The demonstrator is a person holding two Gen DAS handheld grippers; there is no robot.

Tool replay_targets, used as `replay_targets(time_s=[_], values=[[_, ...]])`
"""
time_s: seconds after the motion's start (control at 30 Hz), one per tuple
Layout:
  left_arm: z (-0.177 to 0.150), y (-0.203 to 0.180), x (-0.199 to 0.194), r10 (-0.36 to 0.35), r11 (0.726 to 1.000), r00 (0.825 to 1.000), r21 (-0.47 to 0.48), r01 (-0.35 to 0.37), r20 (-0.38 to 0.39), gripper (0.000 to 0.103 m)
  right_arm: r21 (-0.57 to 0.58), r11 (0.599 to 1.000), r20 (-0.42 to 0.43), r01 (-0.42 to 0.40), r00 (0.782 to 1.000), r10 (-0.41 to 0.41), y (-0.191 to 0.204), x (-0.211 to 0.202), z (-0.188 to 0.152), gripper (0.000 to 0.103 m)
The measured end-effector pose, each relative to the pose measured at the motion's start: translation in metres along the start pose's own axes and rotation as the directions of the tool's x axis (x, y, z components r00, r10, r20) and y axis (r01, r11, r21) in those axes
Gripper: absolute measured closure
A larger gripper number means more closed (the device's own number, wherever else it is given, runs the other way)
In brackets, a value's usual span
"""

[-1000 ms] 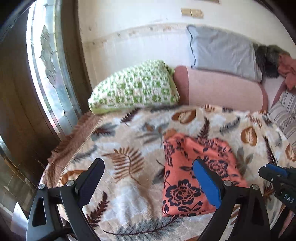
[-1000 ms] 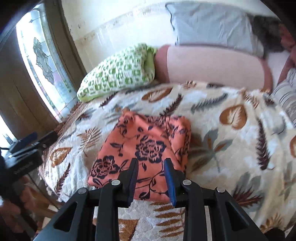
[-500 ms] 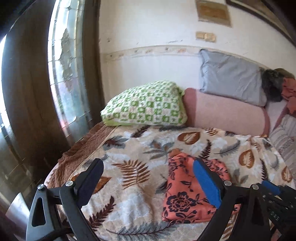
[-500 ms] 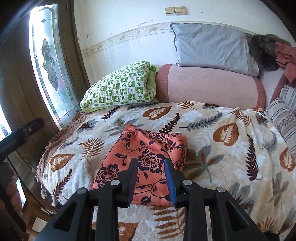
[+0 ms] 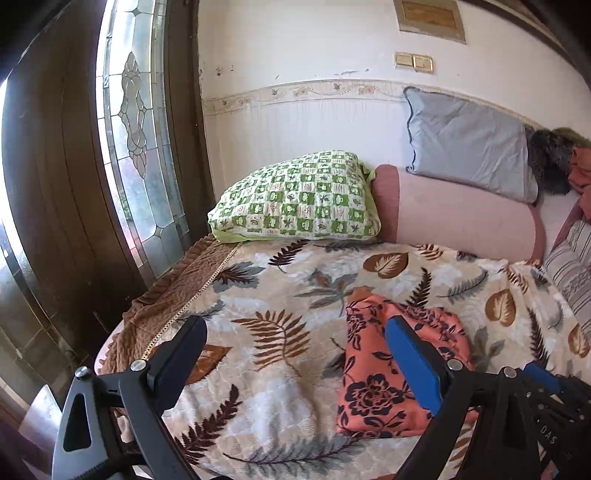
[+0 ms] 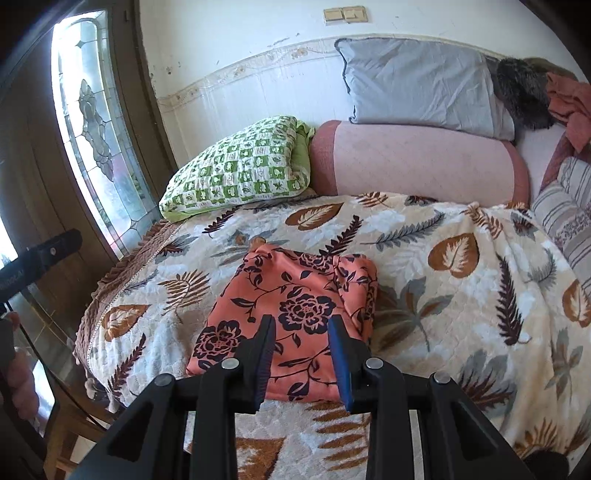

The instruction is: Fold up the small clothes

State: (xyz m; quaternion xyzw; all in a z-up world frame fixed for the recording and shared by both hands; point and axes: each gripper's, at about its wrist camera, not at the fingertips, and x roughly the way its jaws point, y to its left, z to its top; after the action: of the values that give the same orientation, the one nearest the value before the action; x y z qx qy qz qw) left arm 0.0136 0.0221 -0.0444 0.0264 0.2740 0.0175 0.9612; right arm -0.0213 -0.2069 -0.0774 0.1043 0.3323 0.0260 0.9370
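Folded floral garment (image 6: 291, 314) flat on blanket (image 6: 443, 266); long axis toward pillows.

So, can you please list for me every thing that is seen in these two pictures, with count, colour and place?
folded garment: one, orange with dark flowers, flat on the blanket near the front edge
blanket: one, cream with brown and grey leaves, covers the bed
quilt: one, brown, under the blanket at the window side
checked pillow: one, green and white, by the window
bolster: one, pink, along the wall
grey pillow: one, leaning on the wall above the bolster
striped cushion: one, grey and white, far right
clothes pile: dark furry and reddish, right corner
window: one, leaded glass, dark frame
wall switches: two, beige
left gripper: black, open, holds nothing
right gripper: black, slightly open, holds nothing
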Motion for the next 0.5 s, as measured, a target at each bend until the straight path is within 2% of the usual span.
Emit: replay_targets(time_s=[0.5], values=[[-0.0044,-0.0025,0.0079,-0.017,0.999,1.000,0.050,0.018,-0.020,0.006,-0.025,1.000,0.008,0.016,1.000,-0.016,0.0092,0.0064,0.0023,0.070]])
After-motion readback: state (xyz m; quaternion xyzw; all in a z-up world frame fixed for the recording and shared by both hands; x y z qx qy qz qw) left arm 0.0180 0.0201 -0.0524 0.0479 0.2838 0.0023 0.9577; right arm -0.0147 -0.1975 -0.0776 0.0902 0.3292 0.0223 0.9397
